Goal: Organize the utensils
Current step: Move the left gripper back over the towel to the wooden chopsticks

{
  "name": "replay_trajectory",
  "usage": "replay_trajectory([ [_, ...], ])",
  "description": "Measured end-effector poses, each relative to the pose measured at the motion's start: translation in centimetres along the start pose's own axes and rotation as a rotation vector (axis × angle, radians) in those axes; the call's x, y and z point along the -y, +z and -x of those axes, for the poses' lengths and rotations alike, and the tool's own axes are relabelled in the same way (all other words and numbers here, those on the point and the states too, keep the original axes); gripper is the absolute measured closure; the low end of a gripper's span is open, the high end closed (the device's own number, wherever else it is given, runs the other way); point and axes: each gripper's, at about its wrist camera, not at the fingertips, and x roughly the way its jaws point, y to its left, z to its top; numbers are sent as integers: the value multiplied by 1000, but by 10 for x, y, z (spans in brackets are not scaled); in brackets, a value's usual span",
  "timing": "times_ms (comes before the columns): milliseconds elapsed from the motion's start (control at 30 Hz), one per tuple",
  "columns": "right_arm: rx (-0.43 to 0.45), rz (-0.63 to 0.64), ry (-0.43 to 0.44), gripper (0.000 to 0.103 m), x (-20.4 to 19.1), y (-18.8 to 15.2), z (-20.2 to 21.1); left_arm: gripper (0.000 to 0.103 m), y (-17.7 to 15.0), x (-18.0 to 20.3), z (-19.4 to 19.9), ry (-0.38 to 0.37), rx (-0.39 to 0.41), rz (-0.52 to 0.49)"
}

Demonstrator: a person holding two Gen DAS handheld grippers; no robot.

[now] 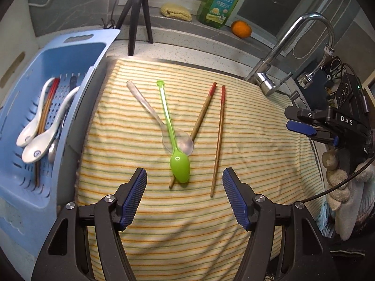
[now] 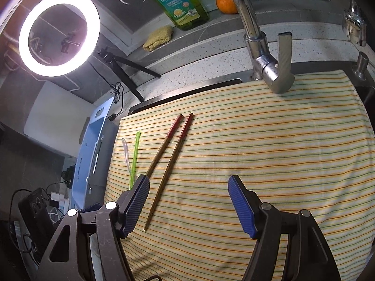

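Observation:
On the striped towel (image 1: 246,140) lie a green plastic spoon (image 1: 179,166), a clear plastic spoon (image 1: 152,114) crossed under it, and two red-tipped wooden chopsticks (image 1: 219,138). My left gripper (image 1: 184,180) hangs open just above the green spoon's bowl, nothing between its fingers. The right gripper (image 2: 189,189) is open over the towel (image 2: 269,145). The right-hand chopstick (image 2: 172,161) lies between its fingers without touching them. The other chopstick (image 2: 164,144) and the green spoon's handle (image 2: 134,157) run behind its left finger. The right gripper (image 1: 302,126) shows at the right edge of the left wrist view.
A blue slotted basket (image 1: 21,201) at the left holds two white ceramic spoons (image 1: 39,145), chopsticks and metal cutlery. A chrome faucet (image 1: 281,58) rises at the back right. A tripod (image 1: 138,16), detergent bottle (image 1: 221,0), orange (image 1: 241,29) and sponge (image 1: 175,11) stand behind. A ring light (image 2: 58,34) glows.

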Motion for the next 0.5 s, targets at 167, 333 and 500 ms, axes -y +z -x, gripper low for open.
replay_trajectory([
  [167, -4, -7, -15, 37, -1, -3, -2, 39, 9, 5, -7, -3, -24, -82],
  [333, 13, -15, -28, 37, -9, -3, -2, 72, 25, 13, -26, -11, -117, -215],
  [500, 15, 29, -53, 56, -33, -5, -15, 73, 47, 31, -44, 14, -189, -395],
])
